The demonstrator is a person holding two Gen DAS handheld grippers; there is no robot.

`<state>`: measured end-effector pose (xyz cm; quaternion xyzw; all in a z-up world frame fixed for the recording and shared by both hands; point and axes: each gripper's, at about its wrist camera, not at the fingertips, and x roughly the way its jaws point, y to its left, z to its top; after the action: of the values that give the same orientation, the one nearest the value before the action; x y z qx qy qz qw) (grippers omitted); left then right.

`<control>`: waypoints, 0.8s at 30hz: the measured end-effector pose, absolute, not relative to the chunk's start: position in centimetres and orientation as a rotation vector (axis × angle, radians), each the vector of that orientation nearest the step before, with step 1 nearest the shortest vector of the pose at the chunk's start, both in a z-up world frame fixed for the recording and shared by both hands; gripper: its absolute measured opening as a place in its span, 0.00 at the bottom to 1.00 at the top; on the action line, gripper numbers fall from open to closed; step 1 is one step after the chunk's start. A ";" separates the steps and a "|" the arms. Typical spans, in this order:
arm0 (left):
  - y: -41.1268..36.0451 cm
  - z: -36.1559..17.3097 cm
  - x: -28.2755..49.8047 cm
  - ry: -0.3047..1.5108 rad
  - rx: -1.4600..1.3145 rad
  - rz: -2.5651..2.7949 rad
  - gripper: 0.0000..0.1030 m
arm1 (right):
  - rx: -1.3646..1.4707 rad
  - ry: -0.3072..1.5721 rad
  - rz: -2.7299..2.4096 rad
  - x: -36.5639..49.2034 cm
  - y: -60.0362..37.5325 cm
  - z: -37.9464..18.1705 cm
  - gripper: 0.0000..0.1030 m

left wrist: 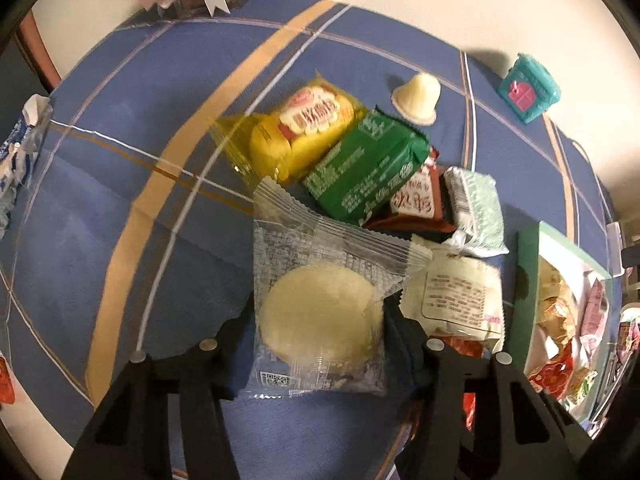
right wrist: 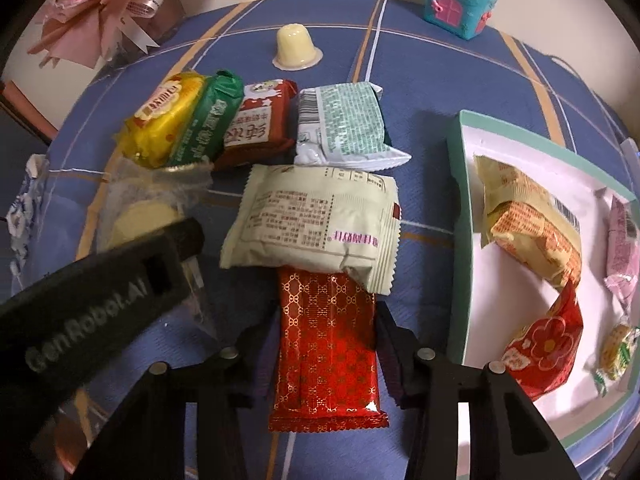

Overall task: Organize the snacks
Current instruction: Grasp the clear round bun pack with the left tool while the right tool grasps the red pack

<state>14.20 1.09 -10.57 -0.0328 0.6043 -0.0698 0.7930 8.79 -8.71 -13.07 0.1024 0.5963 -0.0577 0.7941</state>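
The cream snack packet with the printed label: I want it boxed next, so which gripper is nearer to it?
Right. The right gripper straddles the red packet tucked under the cream packet; the left gripper sits beside it, around the clear-wrapped pastry.

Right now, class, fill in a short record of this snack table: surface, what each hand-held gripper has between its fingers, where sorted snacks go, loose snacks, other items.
surface: blue plaid tablecloth
left hand-held gripper: pads against clear wrapper with round pale pastry
right hand-held gripper: pads against red gold-patterned foil packet
sorted snacks: green-rimmed white box, several packets inside
loose snacks: yellow packet, green packet, dark red packet, cream packet
other: teal toy house
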 end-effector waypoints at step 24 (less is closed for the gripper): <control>3.7 -2.0 11.6 1.101 -0.117 -0.136 0.56 | 0.285 1.098 -0.049 5.8 -9.4 -2.6 0.46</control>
<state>11.61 3.66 -1.99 -0.0557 0.5225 -0.0644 0.8484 5.78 -9.45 -2.64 0.1349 0.5200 -0.0233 0.8431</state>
